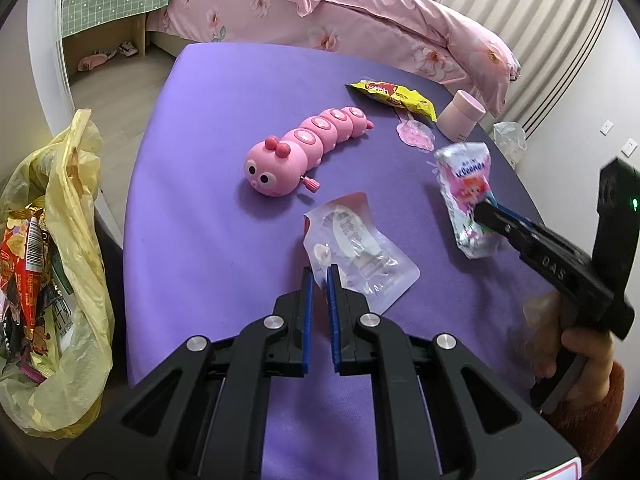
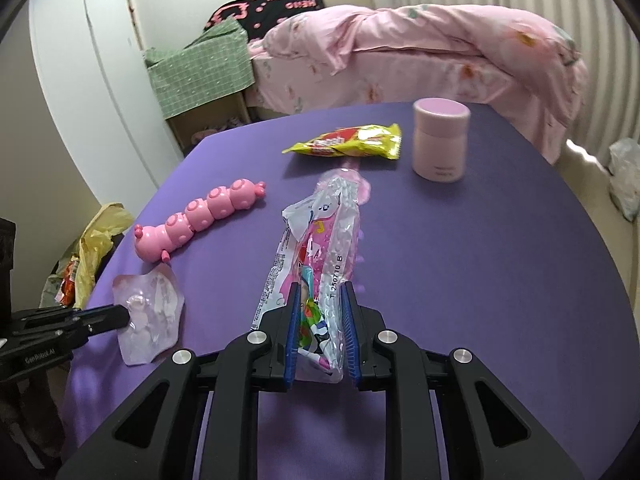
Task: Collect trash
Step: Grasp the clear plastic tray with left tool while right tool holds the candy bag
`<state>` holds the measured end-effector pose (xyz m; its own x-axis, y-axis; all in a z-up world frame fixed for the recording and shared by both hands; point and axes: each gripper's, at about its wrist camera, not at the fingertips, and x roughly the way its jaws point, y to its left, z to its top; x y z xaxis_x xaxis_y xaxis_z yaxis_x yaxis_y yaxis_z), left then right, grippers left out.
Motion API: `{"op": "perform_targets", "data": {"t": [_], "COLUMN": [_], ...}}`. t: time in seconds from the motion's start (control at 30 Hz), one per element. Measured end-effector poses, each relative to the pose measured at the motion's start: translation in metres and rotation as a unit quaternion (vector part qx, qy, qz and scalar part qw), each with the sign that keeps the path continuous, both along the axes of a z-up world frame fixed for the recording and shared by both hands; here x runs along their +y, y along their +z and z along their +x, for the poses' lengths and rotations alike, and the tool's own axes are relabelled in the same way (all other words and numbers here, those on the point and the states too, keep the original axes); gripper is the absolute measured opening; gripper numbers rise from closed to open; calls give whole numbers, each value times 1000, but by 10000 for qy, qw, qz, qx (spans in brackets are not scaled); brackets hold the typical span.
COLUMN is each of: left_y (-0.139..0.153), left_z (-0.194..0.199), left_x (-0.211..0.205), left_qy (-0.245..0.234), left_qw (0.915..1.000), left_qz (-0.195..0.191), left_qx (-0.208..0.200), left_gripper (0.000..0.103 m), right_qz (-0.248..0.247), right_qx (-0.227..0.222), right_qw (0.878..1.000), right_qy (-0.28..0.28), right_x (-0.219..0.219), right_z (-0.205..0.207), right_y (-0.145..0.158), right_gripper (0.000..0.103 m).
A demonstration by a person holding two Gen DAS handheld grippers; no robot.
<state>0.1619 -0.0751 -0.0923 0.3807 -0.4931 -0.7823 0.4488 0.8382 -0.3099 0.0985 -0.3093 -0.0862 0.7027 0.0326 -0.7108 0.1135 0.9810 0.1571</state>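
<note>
My right gripper (image 2: 320, 296) is shut on a silver and pink snack wrapper (image 2: 316, 240) and holds it above the purple table (image 2: 480, 260); the wrapper also shows in the left wrist view (image 1: 466, 196). My left gripper (image 1: 320, 276) is shut on the edge of a clear plastic packet (image 1: 360, 256) lying on the table; the packet also shows in the right wrist view (image 2: 150, 316). A yellow and red snack bag (image 1: 394, 98) lies at the far side. A small clear pink wrapper (image 1: 416, 134) lies next to it.
A yellow plastic bag (image 1: 60, 240) holding wrappers hangs off the table's left edge. A pink caterpillar toy (image 1: 304, 148) lies mid-table. A pink cup (image 2: 440, 140) stands at the far right. A bed with pink bedding (image 1: 360, 12) lies behind.
</note>
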Motion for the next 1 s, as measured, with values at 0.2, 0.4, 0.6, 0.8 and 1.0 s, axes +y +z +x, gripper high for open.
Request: {"op": "perform_targets", "data": {"t": [0.2, 0.4, 0.6, 0.8, 1.0], "left_y": [1, 3, 6, 19, 33], "left_z": [1, 0, -2, -9, -12], "left_x": [1, 5, 1, 3, 16], "left_qy": [41, 132, 87, 10, 84], "left_qw": [10000, 9999, 9999, 9997, 9993], "left_qz": [40, 94, 126, 101, 8], "left_qx": [3, -5, -25, -224, -376], "left_gripper": [7, 7, 7, 7, 7], "right_qz": [-139, -241, -191, -136, -252], "right_qx": [-25, -111, -177, -251, -381], "right_qw": [9998, 9996, 9996, 9996, 9990], "right_qy": [-106, -67, -54, -40, 25], "right_x": [7, 11, 10, 10, 18], "right_z": [-13, -21, -26, -28, -27], "right_y": [-4, 0, 3, 7, 19], "right_gripper": [19, 19, 19, 19, 19]}}
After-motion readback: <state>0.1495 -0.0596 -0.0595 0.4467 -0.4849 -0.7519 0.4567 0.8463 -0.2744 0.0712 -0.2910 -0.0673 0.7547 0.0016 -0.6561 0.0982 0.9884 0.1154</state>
